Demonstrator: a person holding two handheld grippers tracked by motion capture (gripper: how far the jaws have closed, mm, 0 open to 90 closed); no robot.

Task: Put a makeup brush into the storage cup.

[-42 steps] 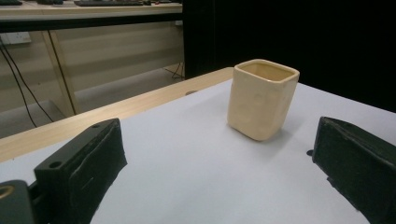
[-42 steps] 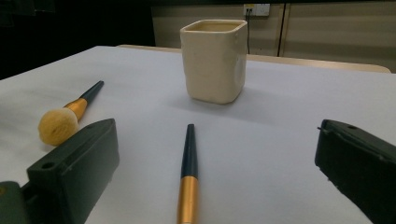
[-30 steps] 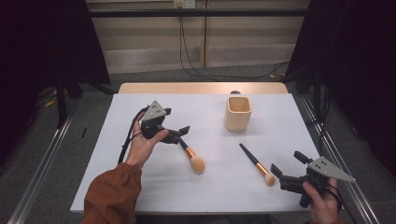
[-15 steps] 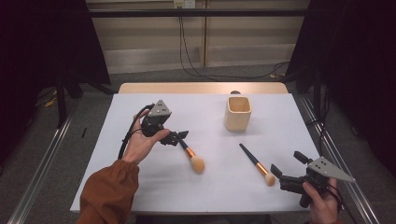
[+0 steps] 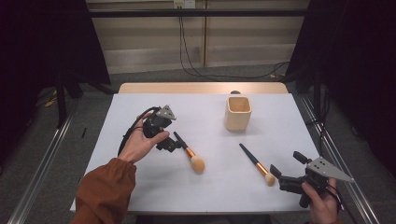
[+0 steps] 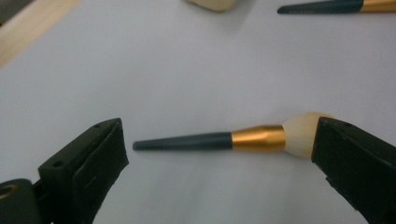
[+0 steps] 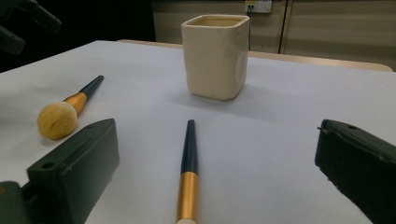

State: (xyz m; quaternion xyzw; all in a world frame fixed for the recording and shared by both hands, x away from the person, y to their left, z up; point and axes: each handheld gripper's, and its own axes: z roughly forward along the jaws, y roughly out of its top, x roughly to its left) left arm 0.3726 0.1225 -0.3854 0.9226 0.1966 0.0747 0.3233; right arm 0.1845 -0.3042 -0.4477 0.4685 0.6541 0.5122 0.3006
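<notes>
**White table, two brushes and a cup**

I see a white-topped table [image 5: 140, 186] with a bare wooden strip along its far edge. From its centre, a cream square cup [image 5: 237, 112] stands upright at about one o'clock. A dark-handled brush [image 5: 188, 151] lies flat near eight o'clock; a slimmer brush [image 5: 256, 164] lies flat near four o'clock, well apart from it.

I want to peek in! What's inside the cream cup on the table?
The cream cup stands upright and open. Its rim and a bit of inner wall show, with nothing poking out. The bottom is hidden by its walls. Both brushes lie outside on the table.
</notes>
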